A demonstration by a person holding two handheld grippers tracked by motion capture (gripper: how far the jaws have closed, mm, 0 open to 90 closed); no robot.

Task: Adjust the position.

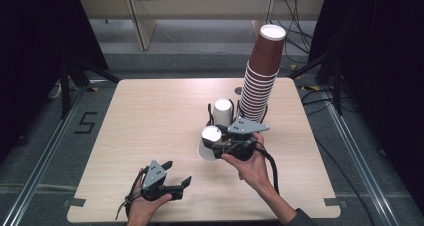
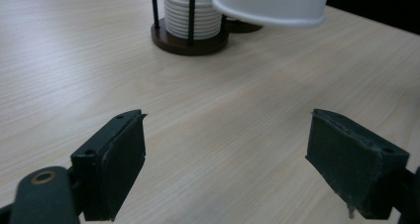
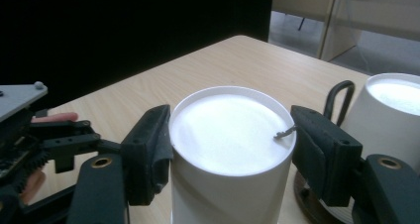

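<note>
An upside-down white paper cup (image 1: pixel 210 135) sits between the jaws of my right gripper (image 1: pixel 216 145), just left of the table's middle. In the right gripper view my right gripper (image 3: pixel 233 130) is shut on this cup (image 3: pixel 223 184), one pad pressed on each side near the upturned base. In the left gripper view the same cup (image 2: pixel 270 1) hangs slightly above the table. My left gripper (image 1: pixel 179 171) rests near the front edge, open and holding nothing. Bare wood lies between its spread jaws (image 2: pixel 228 154).
A short stack of white cups (image 1: pixel 223 112) stands in a black rod holder (image 2: pixel 190 43) right behind the held cup. A tall, leaning stack of brown cups (image 1: pixel 262 71) rises at the back right. The table's left half (image 1: pixel 145 116) is bare wood.
</note>
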